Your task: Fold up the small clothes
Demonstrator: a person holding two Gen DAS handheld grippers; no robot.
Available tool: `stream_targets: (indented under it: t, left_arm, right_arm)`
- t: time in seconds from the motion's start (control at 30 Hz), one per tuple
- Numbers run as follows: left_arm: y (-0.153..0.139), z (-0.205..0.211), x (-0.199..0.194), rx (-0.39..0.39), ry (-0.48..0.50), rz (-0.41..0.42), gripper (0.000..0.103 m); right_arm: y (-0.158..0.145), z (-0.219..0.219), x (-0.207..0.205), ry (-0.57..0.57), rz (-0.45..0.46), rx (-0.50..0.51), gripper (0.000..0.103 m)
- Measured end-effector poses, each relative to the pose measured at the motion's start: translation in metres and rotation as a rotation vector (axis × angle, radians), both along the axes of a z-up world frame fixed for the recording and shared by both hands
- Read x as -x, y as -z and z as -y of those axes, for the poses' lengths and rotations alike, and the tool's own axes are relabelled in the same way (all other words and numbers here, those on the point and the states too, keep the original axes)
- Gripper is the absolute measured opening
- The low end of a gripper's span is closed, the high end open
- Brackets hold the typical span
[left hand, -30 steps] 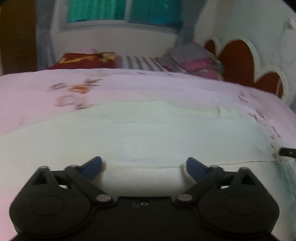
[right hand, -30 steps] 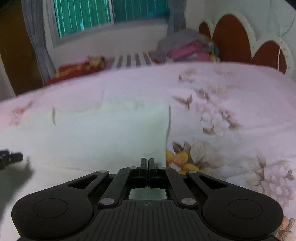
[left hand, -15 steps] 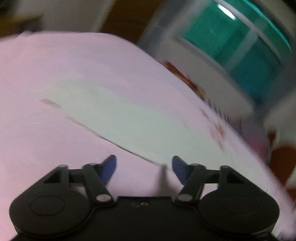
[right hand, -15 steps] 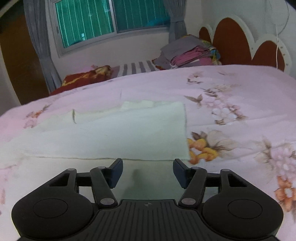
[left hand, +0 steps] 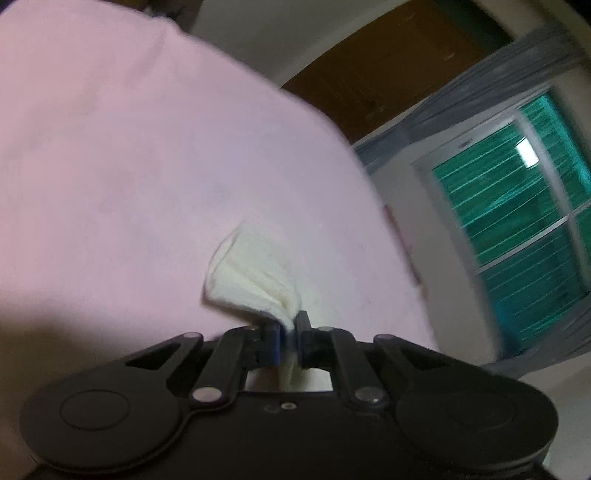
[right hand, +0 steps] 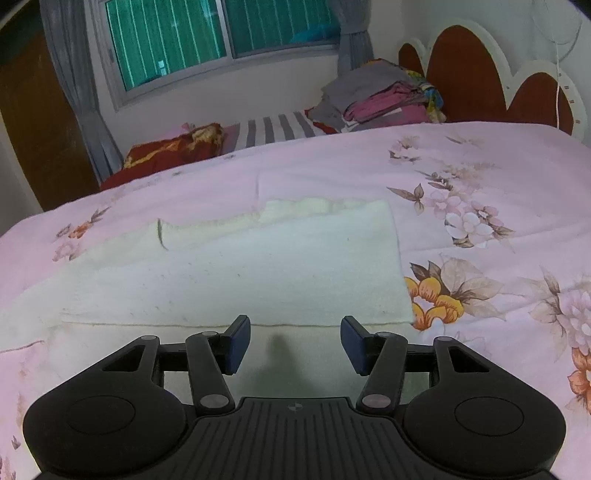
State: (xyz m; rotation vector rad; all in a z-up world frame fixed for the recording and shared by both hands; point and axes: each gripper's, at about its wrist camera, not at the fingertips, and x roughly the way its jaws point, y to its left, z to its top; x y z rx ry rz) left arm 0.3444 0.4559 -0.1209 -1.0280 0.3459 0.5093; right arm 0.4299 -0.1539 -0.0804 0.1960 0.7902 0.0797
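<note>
A cream white cloth (right hand: 251,273) lies folded and flat on the pink floral bedspread (right hand: 480,184) in the right wrist view. My right gripper (right hand: 293,341) is open and empty, hovering over the cloth's near edge. In the left wrist view my left gripper (left hand: 290,330) is shut on a bunched corner of the cream cloth (left hand: 251,277), which fans out from the jaws over the pink bedspread (left hand: 110,147). The view is tilted.
A pile of folded clothes (right hand: 376,96) and a red patterned pillow (right hand: 173,151) lie at the bed's far side. A scalloped headboard (right hand: 480,74) stands at the right. A window (right hand: 221,33) with grey curtains and a brown wall are behind.
My left gripper swung to the cloth's left end, tilted, and shut on a corner of it. My right gripper opened, let go of the cloth edge and drew back slightly.
</note>
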Motion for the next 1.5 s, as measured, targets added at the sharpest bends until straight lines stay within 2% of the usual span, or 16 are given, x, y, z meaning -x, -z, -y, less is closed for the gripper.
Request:
stream_targets:
  t: [0.07, 0.13, 0.23, 0.37, 0.57, 0.67, 0.77, 0.87, 0.9, 1.07, 1.1, 1.17, 1.23, 1.3, 1.37, 1.5]
  left_arm:
    - [-0.013, 0.009, -0.008, -0.076, -0.004, -0.004, 0.007]
    - [-0.016, 0.017, -0.022, -0.073, -0.004, -0.046, 0.007]
    - [-0.032, 0.04, -0.044, -0.108, 0.075, -0.015, 0.007]
    - [-0.058, 0.103, -0.081, -0.178, 0.267, 0.026, 0.007]
    - [-0.075, 0.233, -0.145, -0.307, 0.592, 0.048, 0.007]
    - [-0.073, 0.301, -0.181, -0.363, 0.744, 0.029, 0.007]
    - [-0.067, 0.367, -0.196, -0.422, 0.877, 0.001, 0.007]
    - [-0.057, 0.406, -0.192, -0.466, 0.976, -0.03, 0.007]
    - [-0.048, 0.421, -0.168, -0.478, 1.004, -0.039, 0.007]
    - [-0.022, 0.477, -0.172, -0.503, 1.133, -0.105, 0.008]
    - [-0.016, 0.485, -0.173, -0.493, 1.178, -0.129, 0.011]
    - [-0.002, 0.495, -0.179, -0.476, 1.237, -0.18, 0.026]
    - [-0.001, 0.497, -0.169, -0.499, 1.258, -0.125, 0.065]
    - [-0.008, 0.496, -0.158, -0.522, 1.239, -0.119, 0.076]
    - [-0.016, 0.486, -0.144, -0.569, 1.206, -0.104, 0.074]
    - [-0.033, 0.43, -0.117, -0.609, 1.075, -0.102, 0.07]
  right_arm:
    - [-0.001, 0.003, -0.002, 0.004, 0.006, -0.003, 0.055]
    - [-0.003, 0.006, -0.003, 0.014, 0.016, -0.012, 0.055]
    - [0.0, 0.013, -0.005, 0.027, 0.014, -0.021, 0.055]
    - [0.001, 0.025, -0.005, 0.063, 0.019, -0.025, 0.055]
    - [0.0, 0.053, -0.007, 0.102, 0.029, -0.041, 0.055]
    - [-0.001, 0.068, -0.005, 0.12, 0.033, -0.056, 0.055]
    - [-0.004, 0.086, -0.002, 0.146, 0.041, -0.077, 0.055]
    - [-0.009, 0.103, 0.003, 0.168, 0.056, -0.092, 0.055]
    - [-0.01, 0.109, 0.005, 0.174, 0.059, -0.096, 0.055]
    - [-0.013, 0.137, 0.013, 0.206, 0.063, -0.116, 0.055]
    - [-0.013, 0.141, 0.014, 0.211, 0.059, -0.122, 0.055]
    - [-0.013, 0.148, 0.018, 0.218, 0.051, -0.138, 0.055]
    - [-0.014, 0.151, 0.02, 0.208, 0.044, -0.155, 0.055]
    - [-0.015, 0.15, 0.02, 0.19, 0.04, -0.172, 0.055]
    - [-0.016, 0.145, 0.018, 0.17, 0.046, -0.189, 0.055]
    - [-0.015, 0.126, 0.007, 0.107, 0.049, -0.276, 0.055]
